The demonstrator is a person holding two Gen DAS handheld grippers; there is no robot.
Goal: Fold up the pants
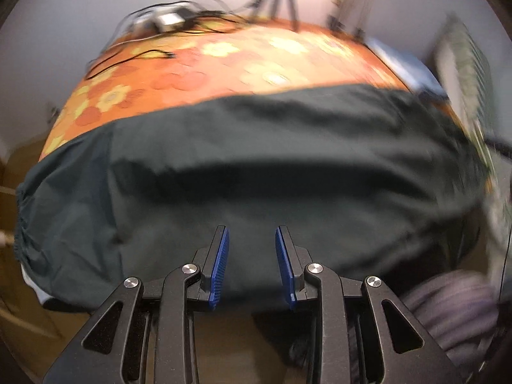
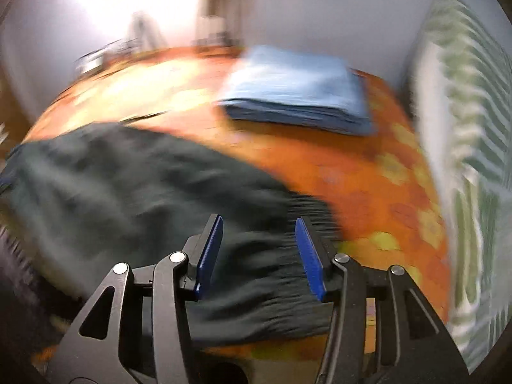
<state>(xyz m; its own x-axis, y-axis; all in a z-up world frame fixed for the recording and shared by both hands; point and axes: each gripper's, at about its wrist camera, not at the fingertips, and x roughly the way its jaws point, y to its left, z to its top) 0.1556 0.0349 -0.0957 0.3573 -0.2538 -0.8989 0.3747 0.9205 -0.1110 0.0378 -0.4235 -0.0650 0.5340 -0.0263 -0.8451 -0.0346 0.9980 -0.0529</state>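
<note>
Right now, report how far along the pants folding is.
Done: the dark pants lie on the orange floral bedspread, apparently doubled lengthwise. A folded blue garment already sits aside. In hand: nothing; the left gripper and right gripper are open above the cloth. Left: the crosswise folds, then stacking.

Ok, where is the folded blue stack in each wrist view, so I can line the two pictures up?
Left wrist: only a blurred blue sliver of the folded blue stack shows, far right on the bed, beyond the dark pants.
Right wrist: the stack sits upper centre, clear of the pants.
Shared landmark: the green-patterned pillow at the right edge.
</note>
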